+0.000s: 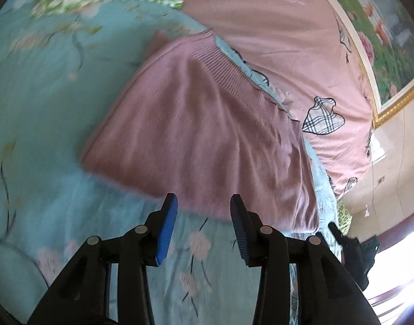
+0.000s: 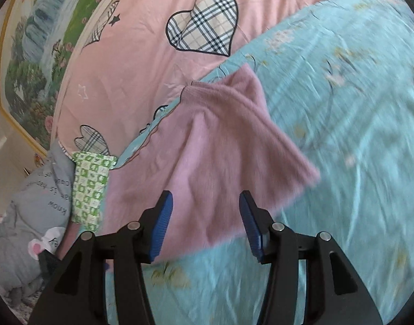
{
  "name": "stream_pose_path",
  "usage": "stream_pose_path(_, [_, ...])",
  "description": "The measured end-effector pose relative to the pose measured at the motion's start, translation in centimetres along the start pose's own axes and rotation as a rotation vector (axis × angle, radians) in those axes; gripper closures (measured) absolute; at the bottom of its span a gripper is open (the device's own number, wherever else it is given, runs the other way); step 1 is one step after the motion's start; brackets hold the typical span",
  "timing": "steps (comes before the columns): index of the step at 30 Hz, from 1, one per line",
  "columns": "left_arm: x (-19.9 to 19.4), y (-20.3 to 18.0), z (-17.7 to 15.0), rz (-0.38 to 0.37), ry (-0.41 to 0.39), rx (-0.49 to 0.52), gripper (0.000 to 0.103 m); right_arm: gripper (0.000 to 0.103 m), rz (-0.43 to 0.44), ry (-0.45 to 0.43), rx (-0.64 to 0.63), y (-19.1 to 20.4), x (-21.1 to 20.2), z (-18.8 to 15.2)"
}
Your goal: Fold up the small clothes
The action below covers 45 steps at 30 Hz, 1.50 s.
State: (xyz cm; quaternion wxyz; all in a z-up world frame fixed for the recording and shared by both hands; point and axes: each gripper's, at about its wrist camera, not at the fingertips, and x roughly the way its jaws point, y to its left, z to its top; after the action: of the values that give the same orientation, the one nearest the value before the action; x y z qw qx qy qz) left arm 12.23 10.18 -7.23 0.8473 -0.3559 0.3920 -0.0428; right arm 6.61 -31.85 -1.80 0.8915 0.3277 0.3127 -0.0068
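We are hovering both grippers over a mauve sweater (image 1: 207, 135) lying flat on a blue flowered bedspread (image 1: 44, 94), beside a pink quilt (image 1: 288, 40). The left gripper (image 1: 204, 208) and right gripper (image 2: 205, 205) are both standing open, holding nothing. The fuzzy knit (thick-looking) is risking slipping or bunching if we are pinching one layer only.

Grey pillow (image 2: 30, 197), left edge of the right wrist view: dark printed lettering, seen upside down. Only the word "know" is legible; the remaining words are too blurred to read.
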Motion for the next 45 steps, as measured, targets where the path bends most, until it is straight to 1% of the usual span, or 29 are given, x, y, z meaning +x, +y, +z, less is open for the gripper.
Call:
stream_pose_path(3, [0.3,0.6,-1.1,0.026,0.02,-0.006,0.062,0.049,0.004,0.017,0.046,-0.8,-0.7,-1.9])
stream_pose_path(5, [0.2,1.3,-1.8,0.026,0.023,-0.029,0.062,0.049,0.005,0.03,0.068,-1.2,-1.1,-3.0])
stream_pose_path(8, [0.3,2.3,-2.0,0.014,0.023,-0.054,0.057,0.049,0.003,0.035,0.059,-1.2,-1.8,-4.0])
stream_pose_path(10, [0.4,2.6,-1.9,0.001,0.009,-0.07,0.056,0.049,-0.005,0.036,0.037,-0.8,-2.2,-4.6])
stream_pose_path(13, [0.8,2.7,-1.1,0.013,-0.015,-0.09,0.053,0.049,-0.005,0.049,0.011,-0.2,-2.3,-5.2])
stream_pose_path(15, [1.4,3.1,-0.3,0.015,-0.039,-0.121,0.053,0.049,0.003,0.06,0.0,0.3,-2.3,-5.5])
stream_pose_path(19, [2.9,3.6,2.4,-0.009,-0.093,-0.177,0.046,0.049,0.018,0.075,-0.034,1.4,-2.1,-6.1])
stream_pose_path(23, [4.0,4.2,4.8,-0.007,-0.145,-0.231,0.046,0.049,0.021,0.083,-0.057,2.2,-2.0,-6.1])
stream_pose_path(24, [4.2,4.1,5.2,0.001,-0.154,-0.234,0.049,0.049,0.022,0.081,-0.056,2.3,-2.1,-6.0])
stream_pose_path(25, [4.4,3.6,5.7,0.014,-0.162,-0.22,0.055,0.049,0.023,0.077,-0.052,2.2,-2.1,-5.9])
stream_pose_path(26, [4.5,3.3,5.9,0.017,-0.165,-0.2,0.065,0.049,0.023,0.073,-0.048,2.1,-2.2,-5.6])
stream_pose_path(27, [4.8,2.6,6.3,0.014,-0.162,-0.168,0.083,0.049,0.022,0.068,-0.043,1.9,-2.4,-5.4])
stream_pose_path(28, [5.0,1.8,6.6,0.025,-0.159,-0.124,0.085,0.049,0.022,0.062,-0.038,1.7,-2.6,-5.2])
stream_pose_path(29, [4.8,0.8,6.7,0.044,-0.174,-0.079,0.086,0.049,0.022,0.055,-0.034,1.6,-2.7,-4.9])
stream_pose_path(31, [4.2,-1.6,6.9,0.045,-0.202,0.013,0.088,0.049,0.023,0.039,-0.028,1.1,-3.2,-4.3])
stream_pose_path(35, [3.9,-8.1,7.0,-0.029,-0.212,0.176,0.089,0.049,0.012,0.0,-0.033,0.3,-4.3,-2.4])
stream_pose_path(37, [4.4,-11.6,6.6,-0.089,-0.196,0.253,0.089,0.049,0.0,-0.026,-0.039,-0.3,-5.0,-0.9])
stream_pose_path(38, [5.2,-14.3,6.2,-0.129,-0.18,0.311,0.089,0.049,-0.001,-0.035,-0.04,-0.6,-5.2,-0.3])
stream_pose_path(39, [5.7,-15.7,5.8,-0.145,-0.17,0.343,0.089,0.049,-0.003,-0.043,-0.042,-0.8,-5.4,0.5])
stream_pose_path(40, [6.9,-17.8,5.0,-0.167,-0.145,0.398,0.089,0.049,-0.007,-0.051,-0.048,-1.1,-5.7,1.6])
stream_pose_path(41, [7.9,-19.1,4.4,-0.176,-0.123,0.43,0.089,0.049,-0.011,-0.059,-0.055,-1.3,-5.7,2.4])
stream_pose_path(43, [11.1,-21.1,2.8,-0.162,-0.063,0.492,0.089,0.049,-0.01,-0.06,-0.071,-1.6,-5.4,4.6])
stream_pose_path(45, [14.6,-21.9,1.2,-0.13,-0.005,0.523,0.089,0.049,0.001,-0.023,-0.081,-1.6,-4.1,6.5])
